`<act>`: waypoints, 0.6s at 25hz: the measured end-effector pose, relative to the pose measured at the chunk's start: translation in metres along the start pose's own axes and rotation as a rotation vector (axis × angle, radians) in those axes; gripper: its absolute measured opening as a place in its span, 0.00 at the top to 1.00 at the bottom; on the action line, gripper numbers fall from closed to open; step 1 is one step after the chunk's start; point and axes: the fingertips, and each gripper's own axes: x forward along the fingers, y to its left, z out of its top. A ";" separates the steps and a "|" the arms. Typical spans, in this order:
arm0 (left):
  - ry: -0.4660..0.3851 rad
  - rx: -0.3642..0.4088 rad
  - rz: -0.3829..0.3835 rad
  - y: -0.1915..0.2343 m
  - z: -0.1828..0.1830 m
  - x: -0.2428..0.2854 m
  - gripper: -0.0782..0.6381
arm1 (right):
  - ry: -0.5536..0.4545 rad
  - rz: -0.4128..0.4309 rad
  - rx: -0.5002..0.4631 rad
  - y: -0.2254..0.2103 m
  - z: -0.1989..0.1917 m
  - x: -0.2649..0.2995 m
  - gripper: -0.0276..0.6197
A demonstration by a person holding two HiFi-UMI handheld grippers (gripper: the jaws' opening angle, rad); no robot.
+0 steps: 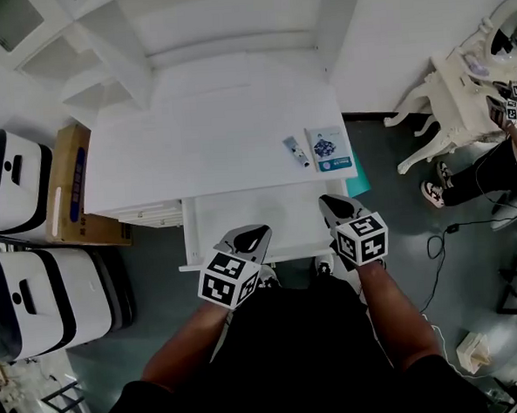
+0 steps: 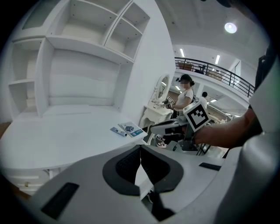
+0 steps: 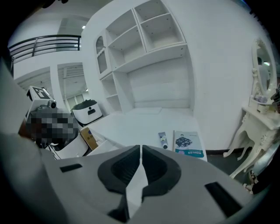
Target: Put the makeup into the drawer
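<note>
1. So, the drawer [image 1: 242, 218] stands pulled out under the front edge of the desk [image 1: 194, 144], and nothing shows inside it. That part looks done.
2. The makeup is not in yet. A small tube [image 1: 296, 152] lies on the desk near its right edge, with a flat printed packet [image 1: 330, 150] just beside it on the right.
3. Left gripper [image 1: 253, 236]: jaws pressed together, nothing between them, over the drawer's front lip.
4. Right gripper [image 1: 333, 204]: jaws closed tight as well, empty, at the drawer's right corner and the nearer of the two to the tube.
5. By my reading everything with the makeup is left to do: open a gripper, pick up the tube, lower it into the drawer, and probably do the same with the packet.
6. The desk top is plain white and bare apart from those two items, with open white shelves [image 1: 109, 53] rising behind it.
7. Around it: grey floor, a cardboard box [image 1: 69, 182] and two white machines [image 1: 12, 177] on the left, an ornate white dressing table [image 1: 456, 84] on the right with another person beside it, and a cable [image 1: 435, 244] on the floor.
</note>
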 end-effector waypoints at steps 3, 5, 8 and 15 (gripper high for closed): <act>-0.009 -0.021 0.034 0.008 0.002 0.003 0.88 | 0.022 -0.012 -0.036 -0.015 0.002 0.019 0.91; -0.015 -0.050 0.063 0.014 0.000 0.003 0.88 | 0.046 -0.011 -0.056 -0.020 0.000 0.034 0.91; -0.025 -0.103 0.103 0.020 -0.003 0.005 0.88 | 0.093 -0.001 -0.096 -0.026 -0.008 0.051 0.91; -0.036 -0.157 0.173 0.027 -0.003 0.008 0.88 | 0.136 0.009 -0.120 -0.047 -0.011 0.093 0.91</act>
